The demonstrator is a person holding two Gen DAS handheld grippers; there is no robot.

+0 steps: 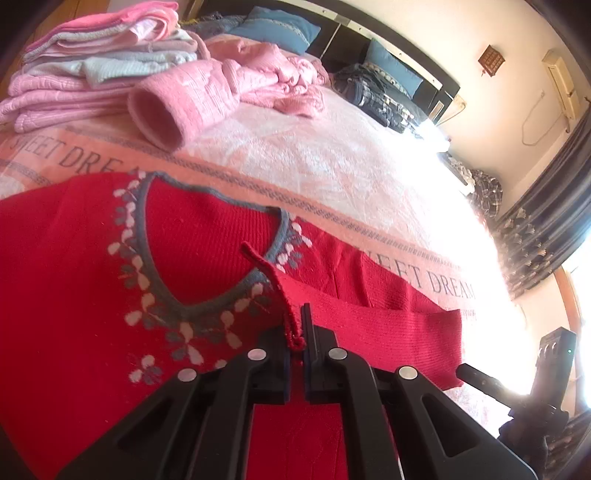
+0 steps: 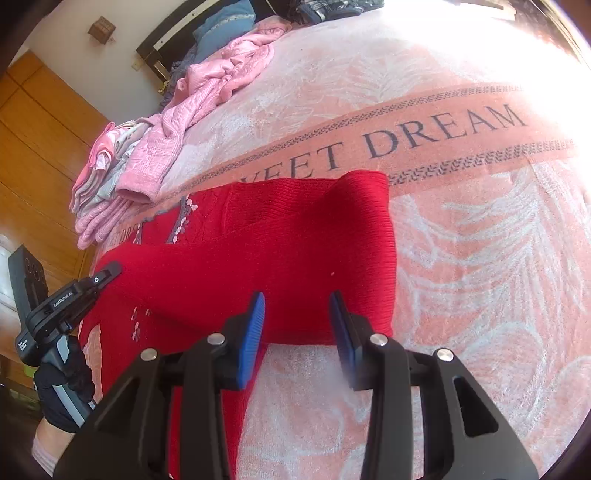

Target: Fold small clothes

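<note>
Left gripper [image 1: 295, 332] nearly closed, pinching red drawstring loop [image 1: 293, 341] of red sweater [image 1: 74, 277] — sweater flat on pink blanket [image 2: 480, 258], near blanket's lettered border. Right gripper [image 2: 297, 314] wide open above sleeve edge — holds nothing.

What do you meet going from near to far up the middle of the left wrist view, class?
Left tool, nearly shut around a red yarn loop → red sweater → "SWEET DREAM" blanket → crumpled pink garment → blue pillow.
</note>
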